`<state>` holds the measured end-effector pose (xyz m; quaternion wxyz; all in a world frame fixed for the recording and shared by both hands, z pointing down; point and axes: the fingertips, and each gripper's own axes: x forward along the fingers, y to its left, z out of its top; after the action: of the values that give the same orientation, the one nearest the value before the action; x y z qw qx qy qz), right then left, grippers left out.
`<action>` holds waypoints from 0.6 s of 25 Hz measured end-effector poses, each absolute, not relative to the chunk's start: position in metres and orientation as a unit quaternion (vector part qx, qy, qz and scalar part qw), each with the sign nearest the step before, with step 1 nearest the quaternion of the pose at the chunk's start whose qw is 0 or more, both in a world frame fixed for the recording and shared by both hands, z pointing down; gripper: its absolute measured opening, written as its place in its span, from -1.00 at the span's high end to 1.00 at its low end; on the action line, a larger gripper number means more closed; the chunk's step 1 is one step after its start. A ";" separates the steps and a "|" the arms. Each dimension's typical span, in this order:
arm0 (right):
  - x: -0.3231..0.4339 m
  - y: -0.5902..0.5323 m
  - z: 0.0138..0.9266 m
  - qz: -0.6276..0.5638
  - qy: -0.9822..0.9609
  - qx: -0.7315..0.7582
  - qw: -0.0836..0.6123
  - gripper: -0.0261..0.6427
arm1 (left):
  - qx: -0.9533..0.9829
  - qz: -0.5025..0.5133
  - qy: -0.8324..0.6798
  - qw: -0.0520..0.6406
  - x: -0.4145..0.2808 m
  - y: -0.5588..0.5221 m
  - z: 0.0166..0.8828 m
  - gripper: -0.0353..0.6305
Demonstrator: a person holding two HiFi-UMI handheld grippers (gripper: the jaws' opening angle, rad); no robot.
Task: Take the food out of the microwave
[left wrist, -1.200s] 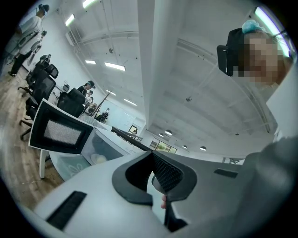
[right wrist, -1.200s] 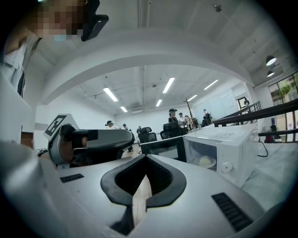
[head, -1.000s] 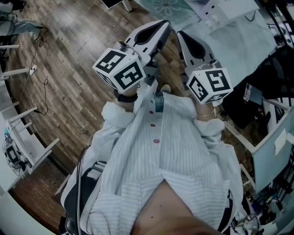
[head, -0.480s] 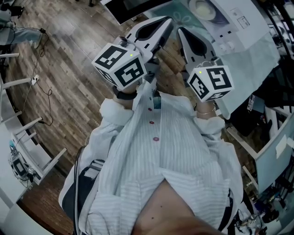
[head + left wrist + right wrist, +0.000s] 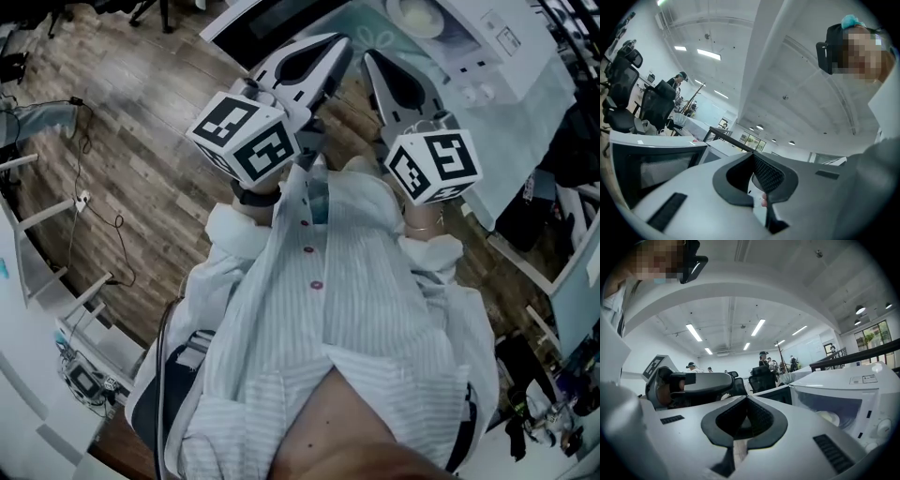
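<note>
A white microwave [image 5: 502, 52] stands at the top of the head view, its dark-windowed door [image 5: 267, 17] swung open to the left. Inside it sits a pale bowl of food [image 5: 412, 14], cut off by the frame edge. Both grippers are held close to my chest and point at the oven. The left gripper [image 5: 342, 42] is shut and empty, short of the door. My right gripper [image 5: 367, 58] is likewise shut with nothing in it. In the right gripper view the microwave [image 5: 843, 394] and bowl [image 5: 829, 417] lie to the right of the shut right gripper [image 5: 746, 398]. The left gripper [image 5: 752, 154] has the door [image 5: 647, 168] at its left.
The microwave rests on a table with a pale cloth [image 5: 525, 141]. A black bag [image 5: 525, 211] hangs at the right. Wooden floor with cables [image 5: 103, 202] and white frames [image 5: 37, 220] lies to the left. Office chairs [image 5: 618, 93] and people stand far behind.
The microwave and its open door have slid further into the head view from the top. Both grippers stay shut in front of my chest.
</note>
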<state>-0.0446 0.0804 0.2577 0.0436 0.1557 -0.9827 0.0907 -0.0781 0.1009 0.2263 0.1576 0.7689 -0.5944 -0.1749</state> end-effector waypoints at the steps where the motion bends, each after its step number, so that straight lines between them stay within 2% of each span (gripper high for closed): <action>1: -0.044 0.077 0.259 0.094 -0.981 0.162 0.046 0.83 | 0.772 -0.175 -0.589 0.161 -0.078 0.097 0.228 0.87; 15: -0.043 -0.008 0.276 0.114 -0.967 0.219 0.058 0.83 | 0.794 -0.169 -0.554 0.183 -0.088 0.016 0.240 0.87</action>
<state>-0.0425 -0.0081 0.2757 0.0577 0.2189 -0.9673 0.1142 -0.0879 0.0156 0.2396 0.1834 0.7945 -0.5538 -0.1687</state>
